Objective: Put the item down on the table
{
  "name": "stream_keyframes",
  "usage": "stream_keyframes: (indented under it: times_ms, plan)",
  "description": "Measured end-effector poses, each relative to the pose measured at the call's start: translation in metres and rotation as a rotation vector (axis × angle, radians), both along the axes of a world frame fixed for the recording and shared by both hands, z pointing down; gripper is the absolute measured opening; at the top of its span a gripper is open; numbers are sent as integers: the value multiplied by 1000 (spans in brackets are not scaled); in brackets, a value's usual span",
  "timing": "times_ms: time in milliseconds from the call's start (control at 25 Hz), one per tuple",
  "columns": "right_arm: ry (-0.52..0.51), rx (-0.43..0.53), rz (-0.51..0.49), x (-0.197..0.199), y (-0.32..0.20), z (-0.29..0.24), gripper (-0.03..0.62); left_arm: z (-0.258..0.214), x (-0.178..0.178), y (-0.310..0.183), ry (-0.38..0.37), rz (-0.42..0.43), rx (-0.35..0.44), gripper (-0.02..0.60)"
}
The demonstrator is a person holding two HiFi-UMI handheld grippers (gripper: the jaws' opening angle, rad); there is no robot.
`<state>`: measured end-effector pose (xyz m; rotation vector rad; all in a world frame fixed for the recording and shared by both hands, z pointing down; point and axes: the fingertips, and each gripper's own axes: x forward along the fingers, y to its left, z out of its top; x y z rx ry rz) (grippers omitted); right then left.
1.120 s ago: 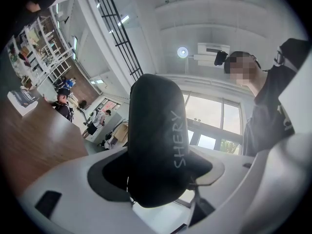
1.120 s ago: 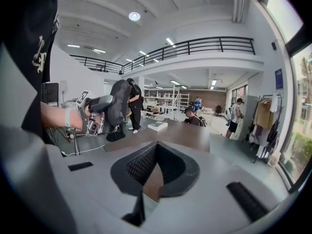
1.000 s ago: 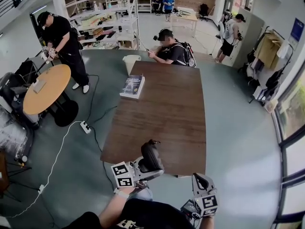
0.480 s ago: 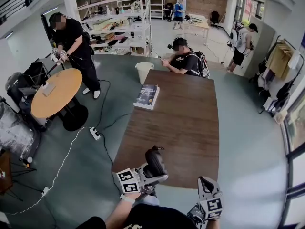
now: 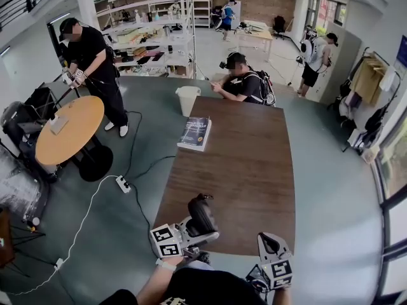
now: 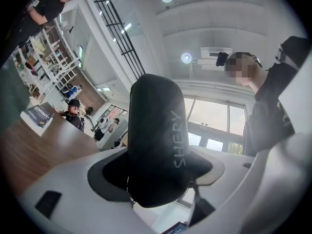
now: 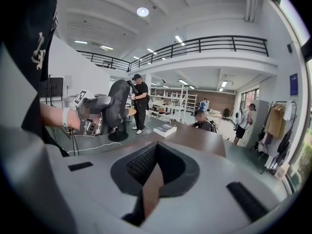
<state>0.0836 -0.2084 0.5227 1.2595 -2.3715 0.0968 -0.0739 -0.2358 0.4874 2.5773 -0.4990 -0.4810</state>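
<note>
A black oblong case (image 5: 201, 213) with "SHERY" written on it (image 6: 158, 140) stands upright between the jaws of my left gripper (image 5: 197, 229). It hangs over the near edge of the long brown table (image 5: 241, 164). The left gripper is shut on the case's lower end. From the right gripper view, the case (image 7: 117, 103) shows at the left, held up in the air. My right gripper (image 5: 269, 245) is low at the right, off the table's near right corner. Its jaws (image 7: 155, 167) are together with nothing in them.
A dark book (image 5: 194, 133) lies on the table's far left corner, with a white bin (image 5: 188, 98) on the floor behind it. A person (image 5: 245, 81) sits at the far end. A round orange table (image 5: 62, 129), a standing person (image 5: 92, 62) and a power strip (image 5: 123, 183) are at the left.
The head view swayed a little. The left gripper keeps the case over the table's near edge in much the same place. The right gripper has hardly moved.
</note>
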Motion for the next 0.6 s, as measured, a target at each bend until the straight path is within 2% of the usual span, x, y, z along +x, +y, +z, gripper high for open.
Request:
stream_keyframes:
  times_ms: [160, 400, 600]
  plan:
    - [9, -3, 12, -11, -1, 4, -12, 8, -13, -8, 12, 15, -16, 344]
    - [10, -46, 47, -11, 9, 16, -12, 15, -15, -13, 33, 41, -29, 344]
    - [21, -57, 35, -16, 4, 18, -12, 19, -18, -12, 26, 45, -45, 344]
